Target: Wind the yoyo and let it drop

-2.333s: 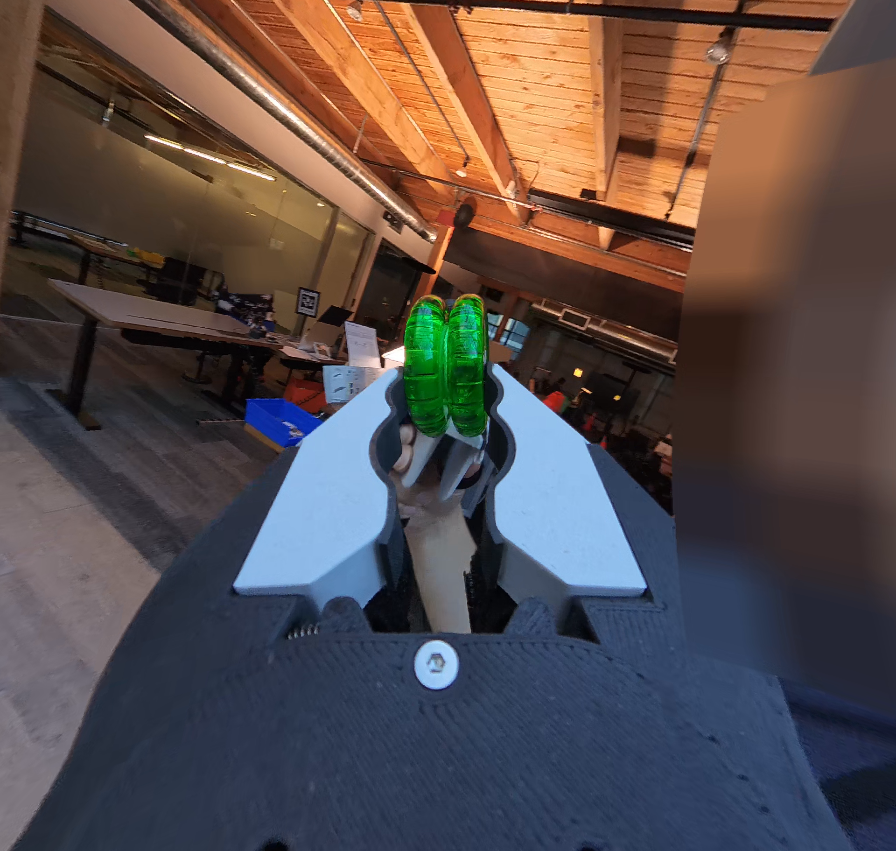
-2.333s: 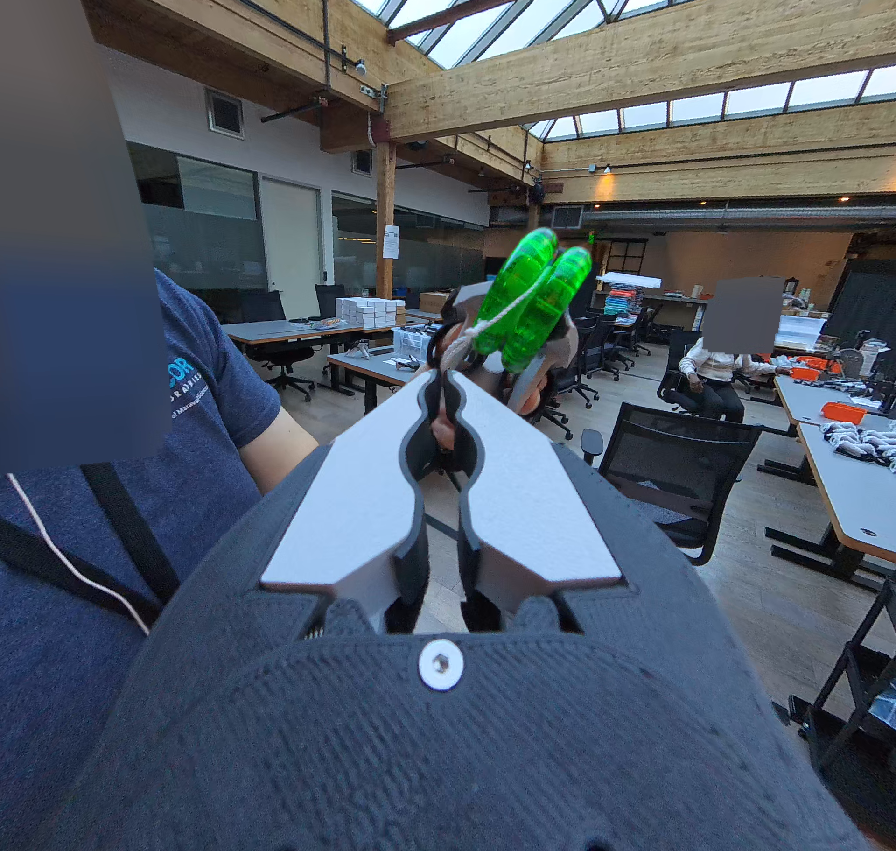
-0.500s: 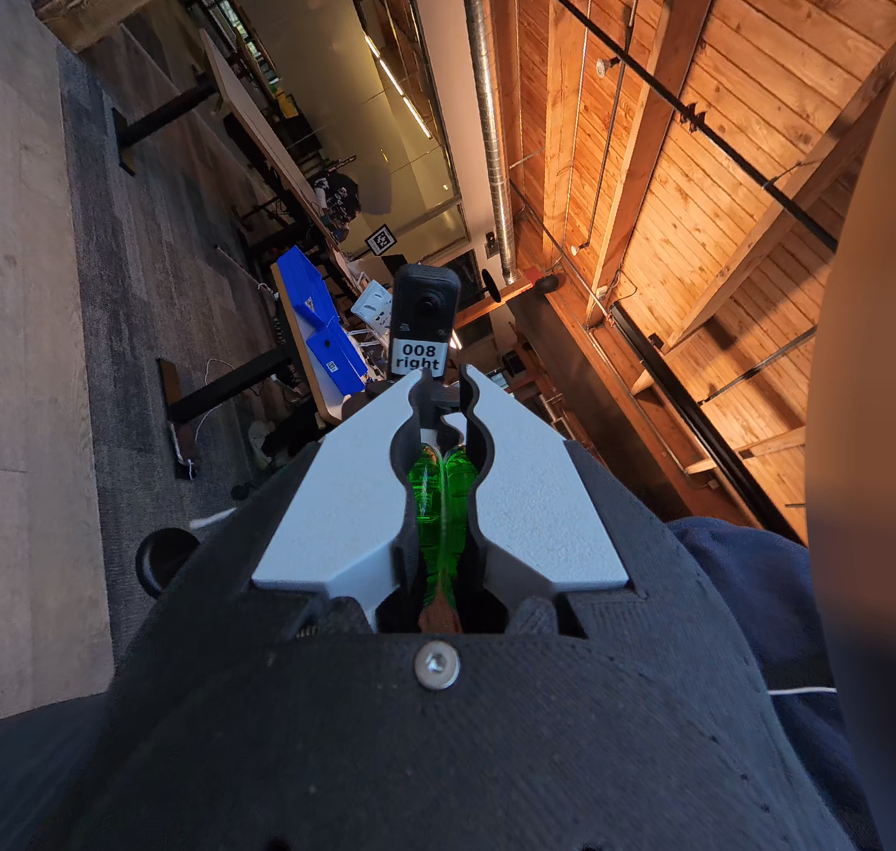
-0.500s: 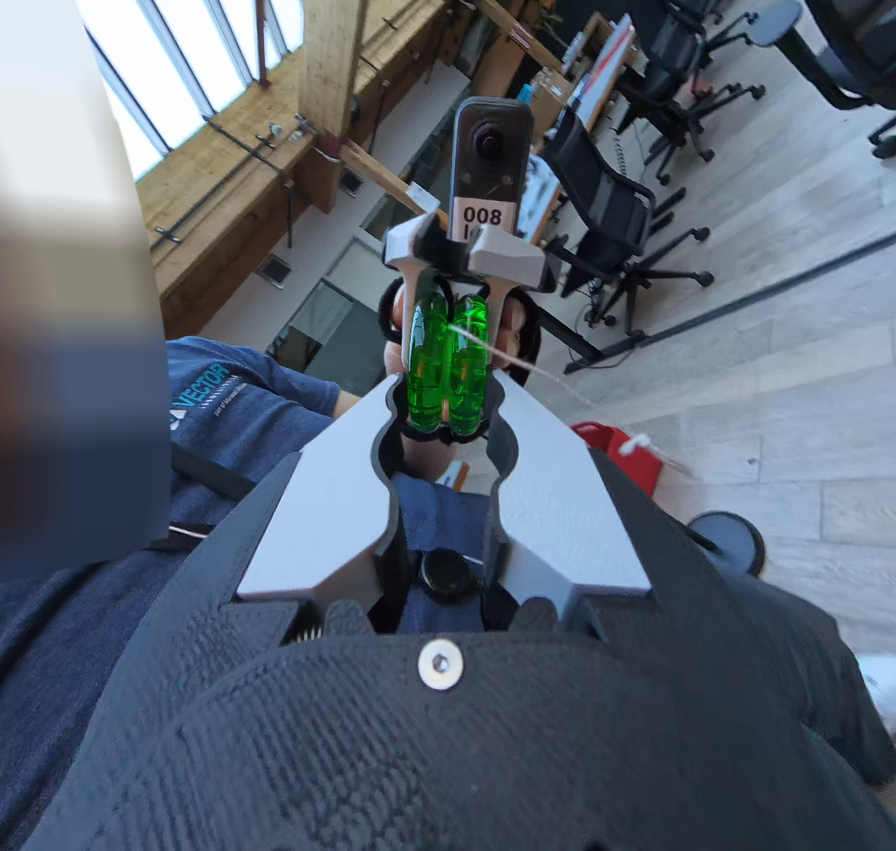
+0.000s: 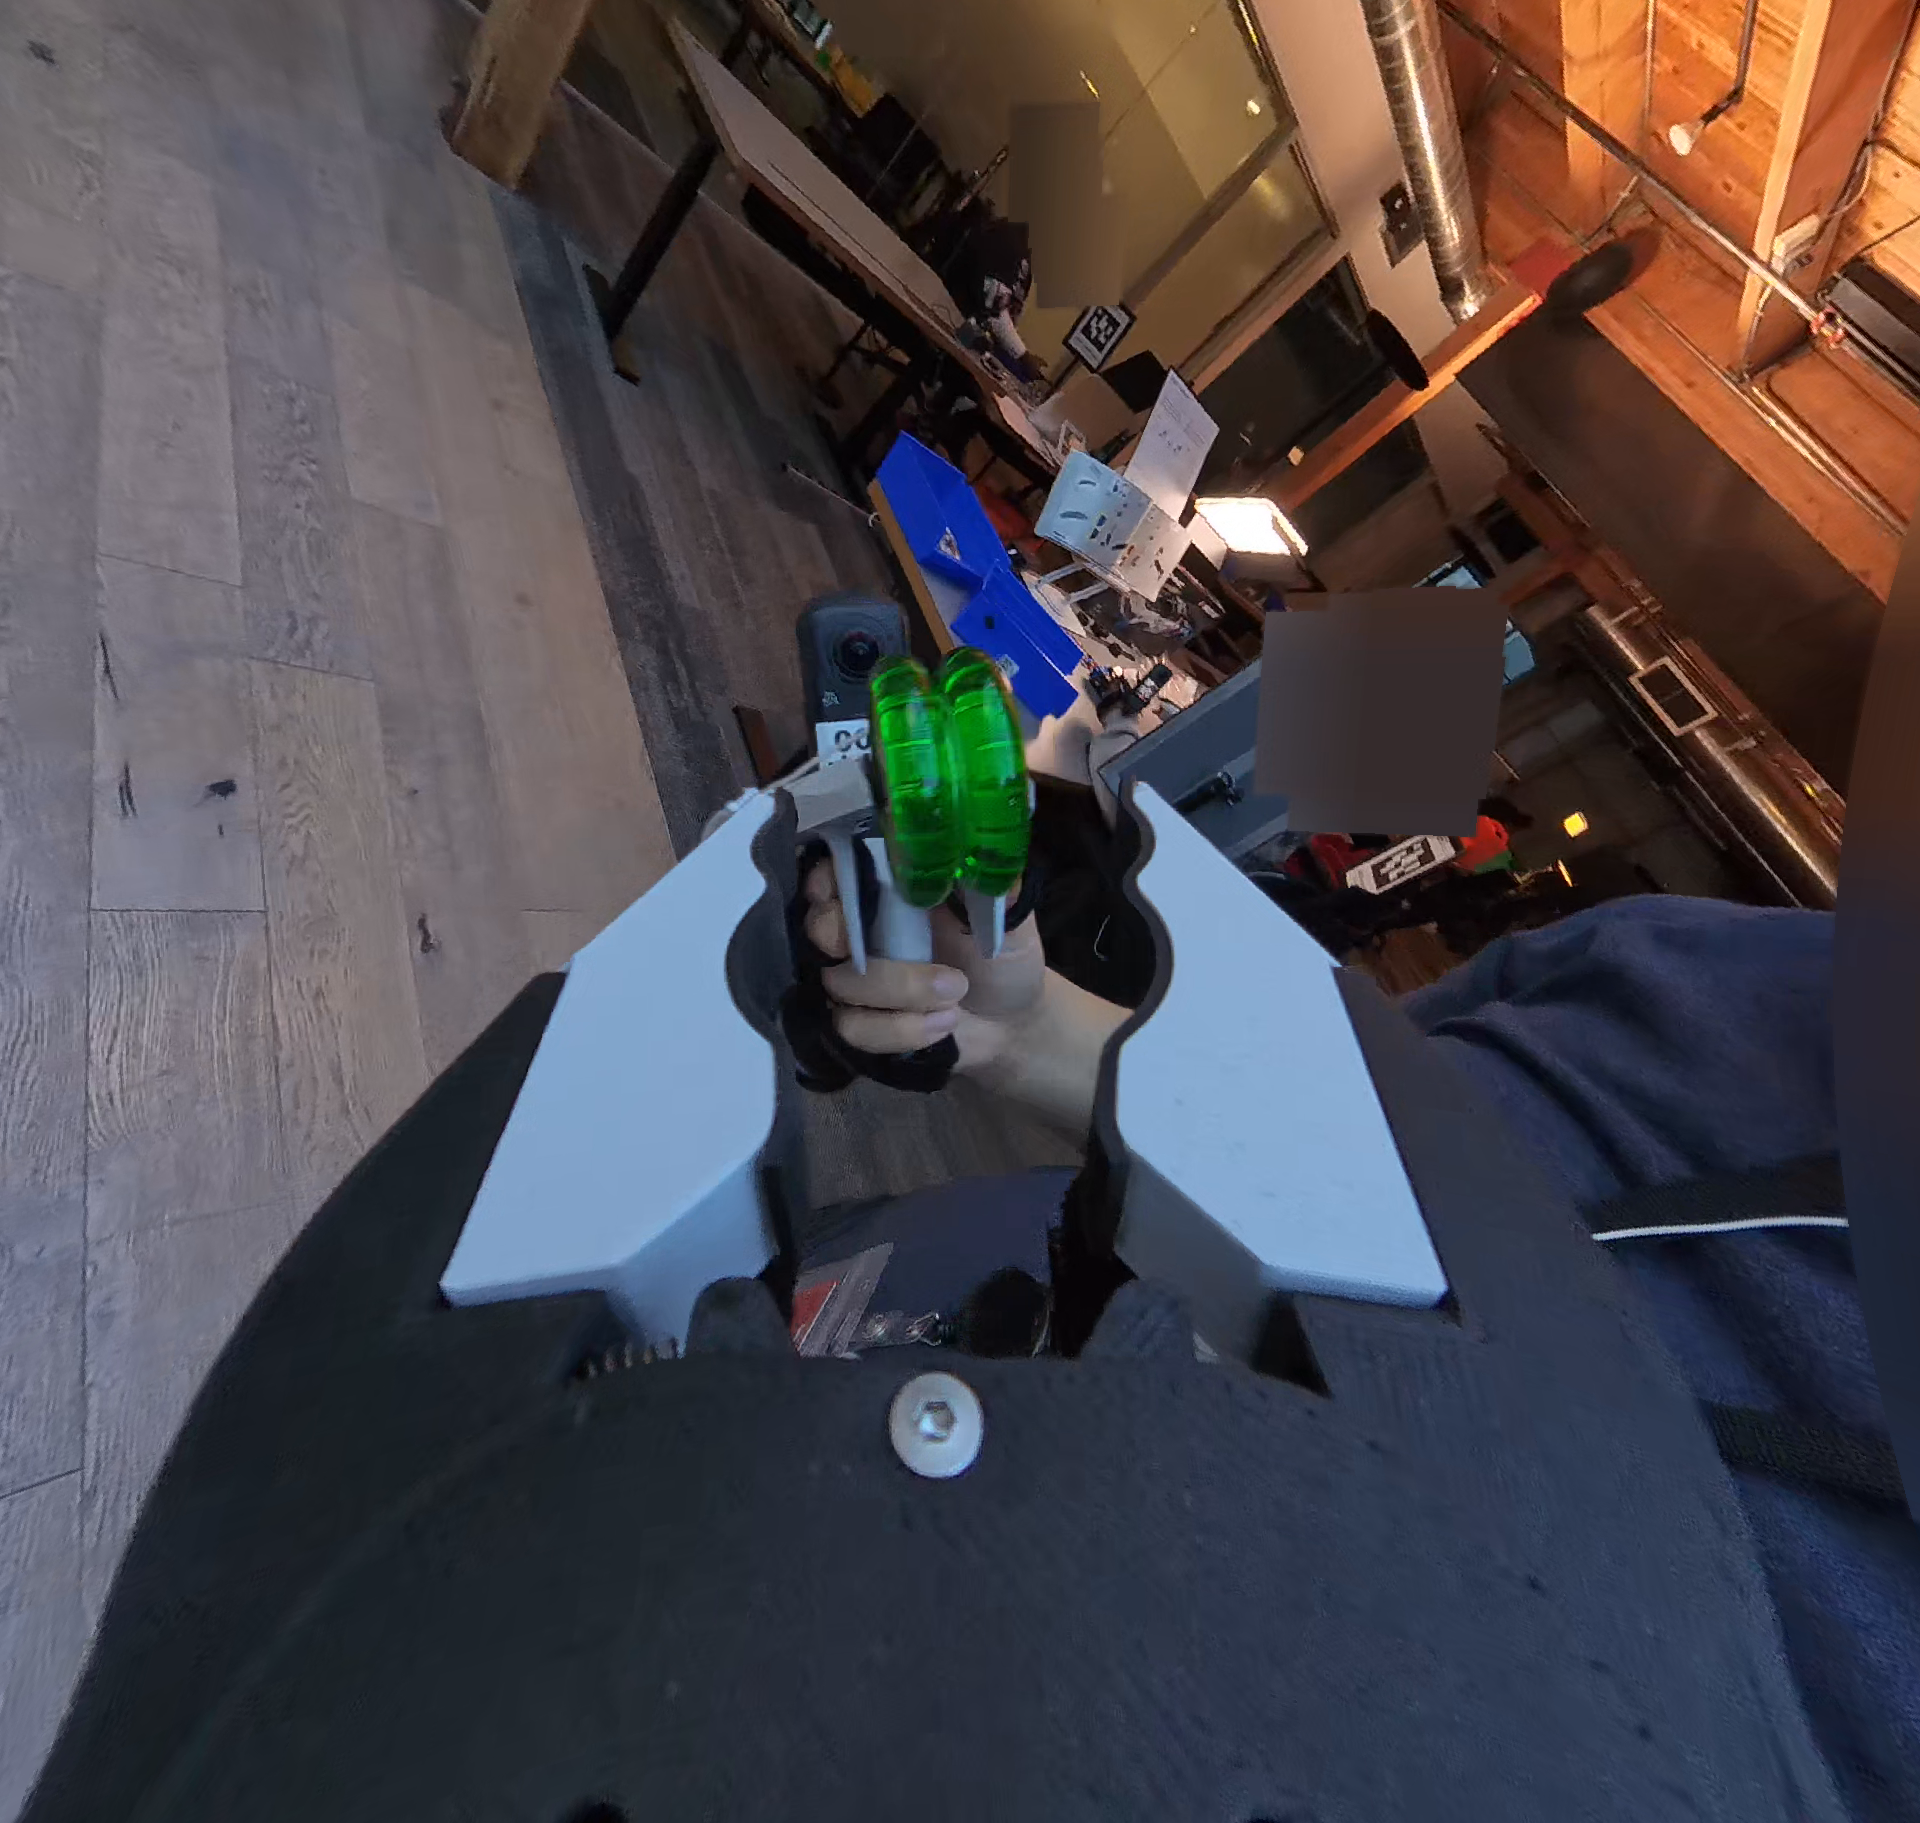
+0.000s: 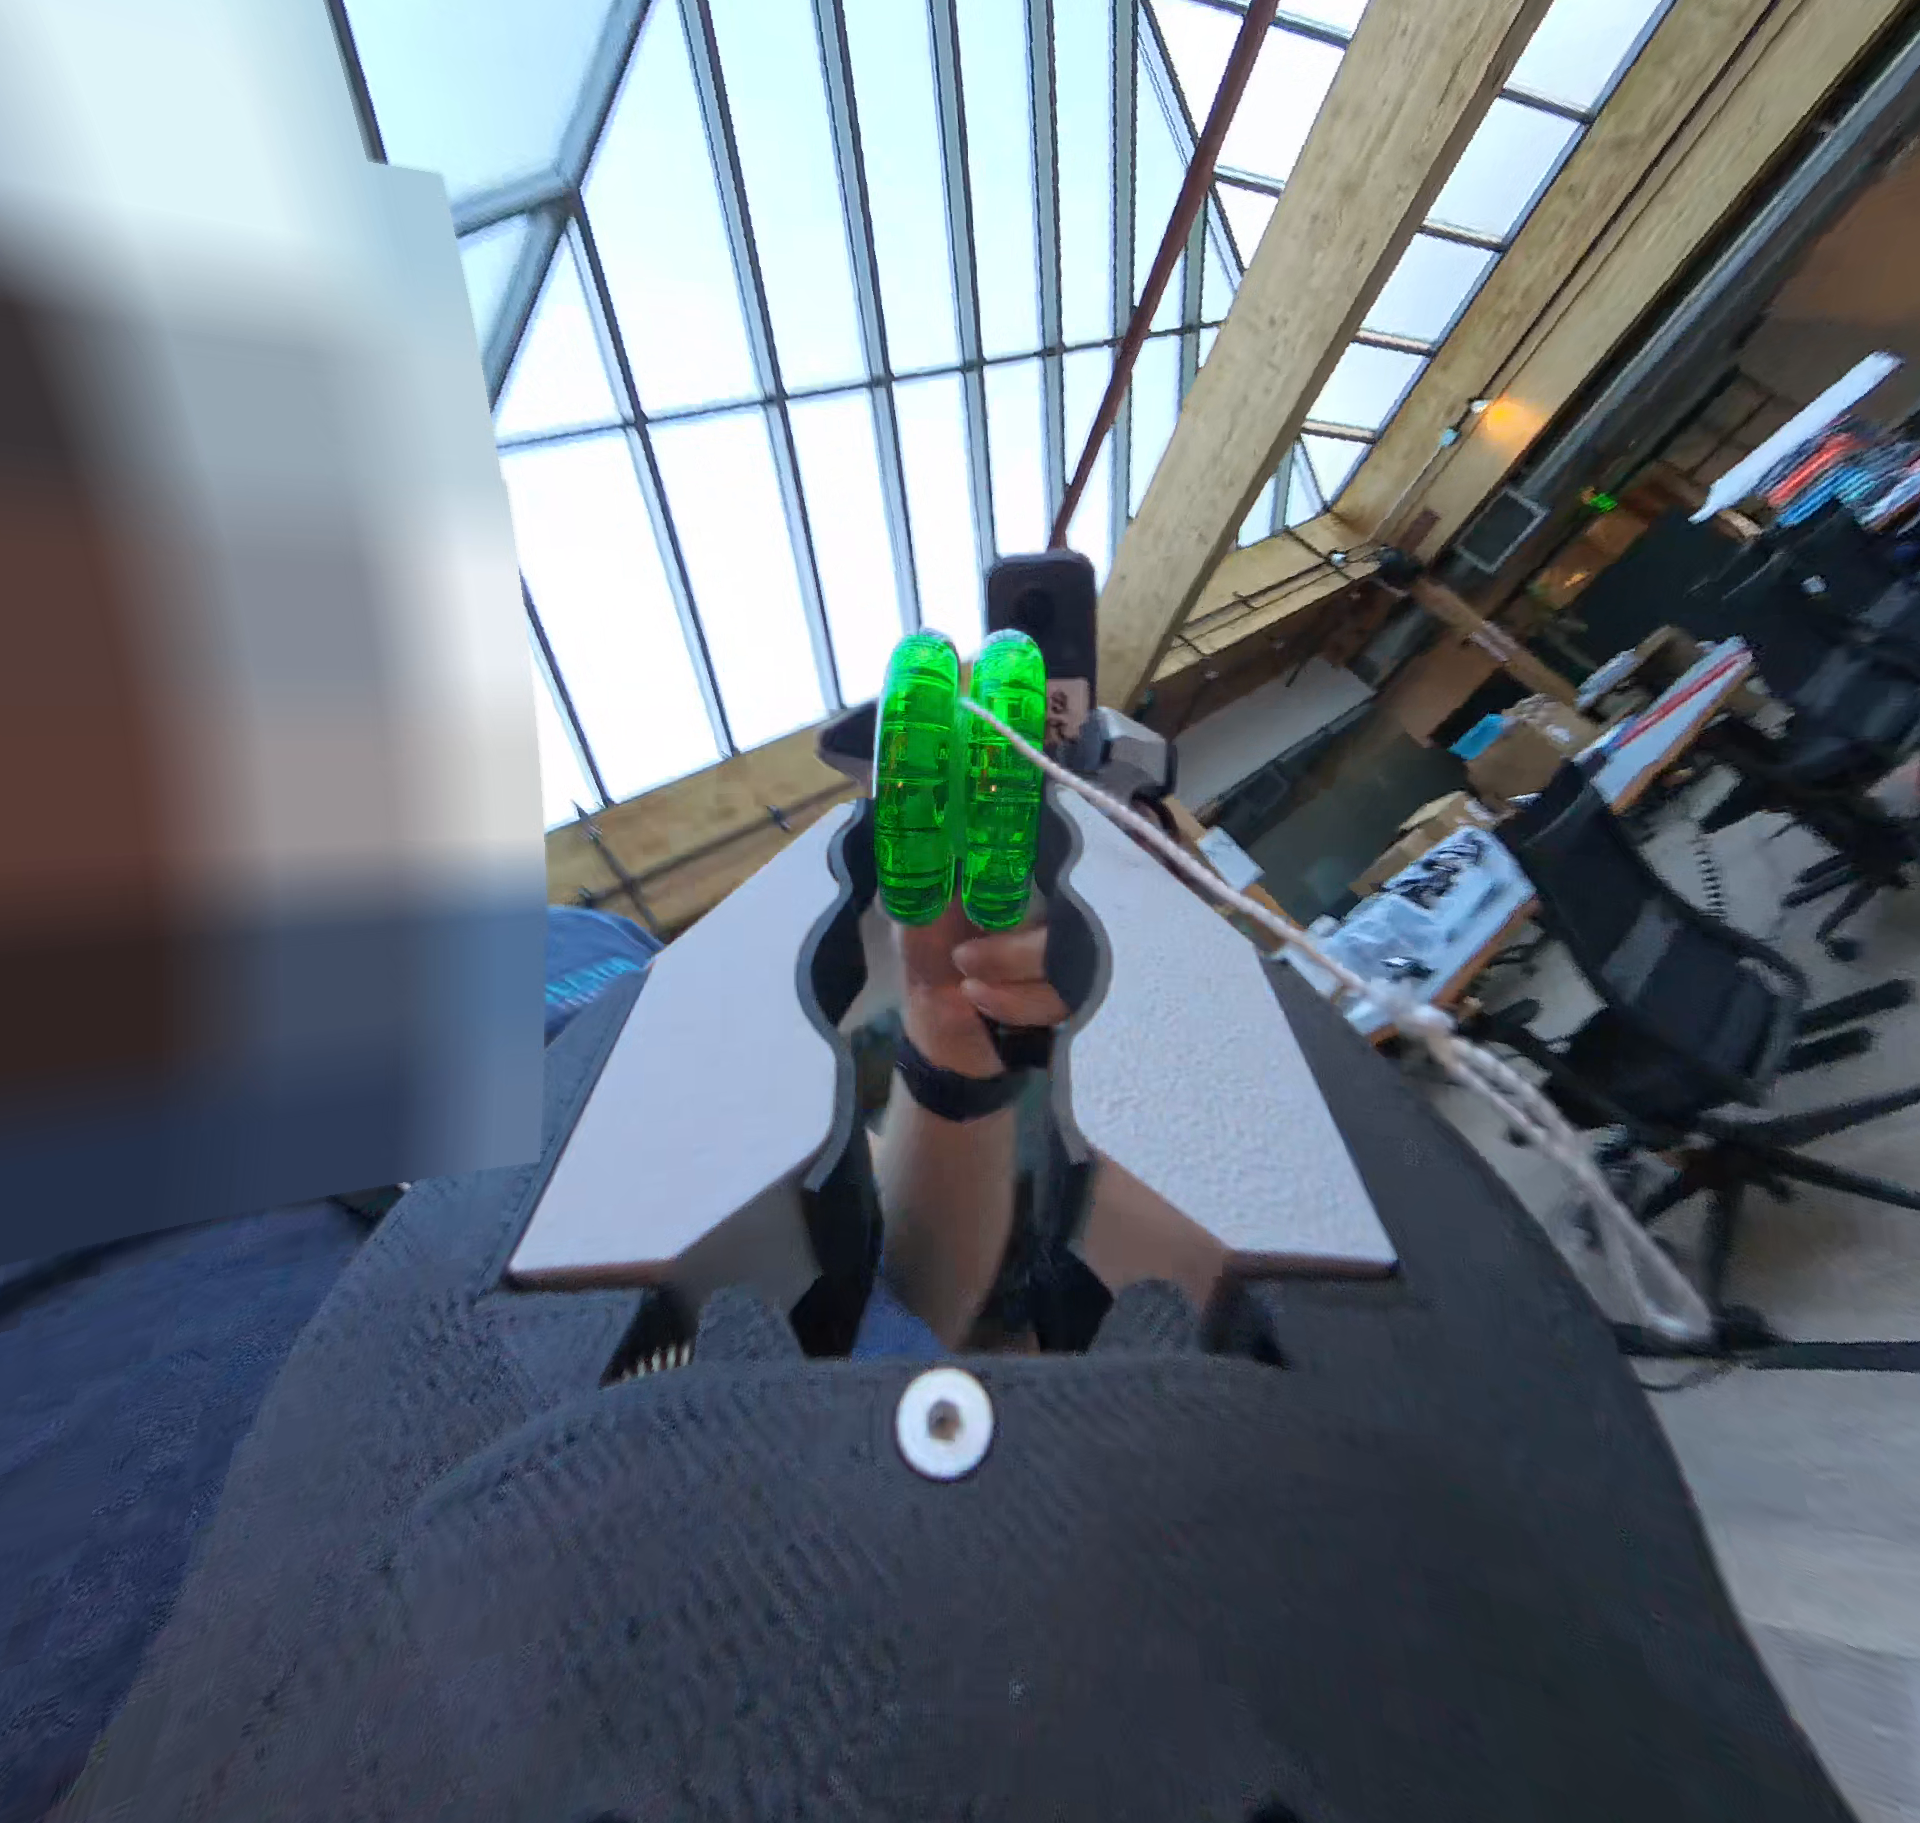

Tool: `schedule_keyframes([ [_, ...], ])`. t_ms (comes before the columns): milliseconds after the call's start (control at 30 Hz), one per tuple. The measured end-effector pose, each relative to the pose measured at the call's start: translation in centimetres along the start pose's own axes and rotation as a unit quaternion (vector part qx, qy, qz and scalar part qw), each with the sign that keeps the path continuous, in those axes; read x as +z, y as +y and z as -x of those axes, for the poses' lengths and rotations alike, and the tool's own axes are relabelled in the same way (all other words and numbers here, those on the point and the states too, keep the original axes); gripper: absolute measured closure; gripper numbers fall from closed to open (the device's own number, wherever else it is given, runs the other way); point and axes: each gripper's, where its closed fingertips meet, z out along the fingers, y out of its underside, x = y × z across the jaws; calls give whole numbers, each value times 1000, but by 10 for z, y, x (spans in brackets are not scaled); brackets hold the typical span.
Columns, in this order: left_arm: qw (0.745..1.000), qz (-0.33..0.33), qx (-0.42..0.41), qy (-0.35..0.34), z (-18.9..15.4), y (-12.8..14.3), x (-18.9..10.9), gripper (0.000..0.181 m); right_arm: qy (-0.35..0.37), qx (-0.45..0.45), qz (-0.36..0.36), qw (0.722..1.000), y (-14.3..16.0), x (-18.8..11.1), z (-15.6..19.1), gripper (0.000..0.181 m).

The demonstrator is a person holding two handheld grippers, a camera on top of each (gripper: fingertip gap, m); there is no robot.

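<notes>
The green translucent yoyo (image 6: 956, 776) sits edge-on between the tips of my right gripper (image 6: 956, 815), which is shut on it. Its whitish string (image 6: 1195, 869) leaves the groove and runs down to the right over the right finger, ending in a loop. In the left wrist view the yoyo (image 5: 951, 771) is held by the right gripper's grey fingers (image 5: 854, 900), in a person's hand. My left gripper (image 5: 951, 817) is wide open and empty, its jaws clear of the yoyo on both sides. The left gripper's finger (image 6: 1132, 745) shows behind the yoyo.
Both grippers are held in the air, facing each other, close to the person's dark blue shirt (image 5: 1621, 1077). Wood floor (image 5: 260, 630), long tables and blue bins (image 5: 956, 526) lie beyond. Black office chairs (image 6: 1662, 952) and desks stand to the right. Both grippers' tips are close together, under 4 cm apart.
The left gripper, shut on the yoyo half a second ago, has opened and drawn back. The right gripper now holds the yoyo. Both views have swung round.
</notes>
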Motion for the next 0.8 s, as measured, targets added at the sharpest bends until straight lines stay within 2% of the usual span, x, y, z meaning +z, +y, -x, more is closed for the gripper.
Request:
schedule_keyframes([
  [33, 1000, 20, 11, 2, -2, 3, 6, 120, 14, -46, 21, 999, 5, 2, -3, 153],
  [100, 997, 61, 50, 6, -6, 8, 16, 122, 20, -119, 49, 992, 10, 9, 1, 153],
  [200, 989, 95, 111, 0, -9, 7, 21, 147, 29, -207, 80, 975, 9, 15, 11, 153],
  [233, 987, 98, 127, -2, -10, 5, 21, 150, 43, -235, 88, 967, 6, 16, 10, 153],
  [333, 981, 106, 164, 10, -20, 1, 21, 149, 45, -286, 103, 952, 4, 21, 19, 153],
  [400, 973, 115, 202, 13, -25, -1, 23, 144, 44, -300, 106, 947, 1, 22, 22, 153],
  [467, 959, 117, 259, 3, -29, -4, 26, 151, 39, -302, 104, 947, -1, 24, 27, 153],
  [600, 915, 108, 386, -51, -39, -18, 32, 152, 57, -318, 86, 942, -17, 26, 32, 151],
  [667, 900, 91, 421, -67, -47, -29, 35, 152, 49, -329, 70, 940, -27, 27, 39, 149],
  [767, 906, 47, 419, -40, -67, -47, 35, 152, 35, -331, 87, 939, -31, 37, 44, 134],
  [800, 911, 35, 410, -23, -73, -52, 35, 152, 25, -336, 97, 936, -30, 42, 48, 135],
])
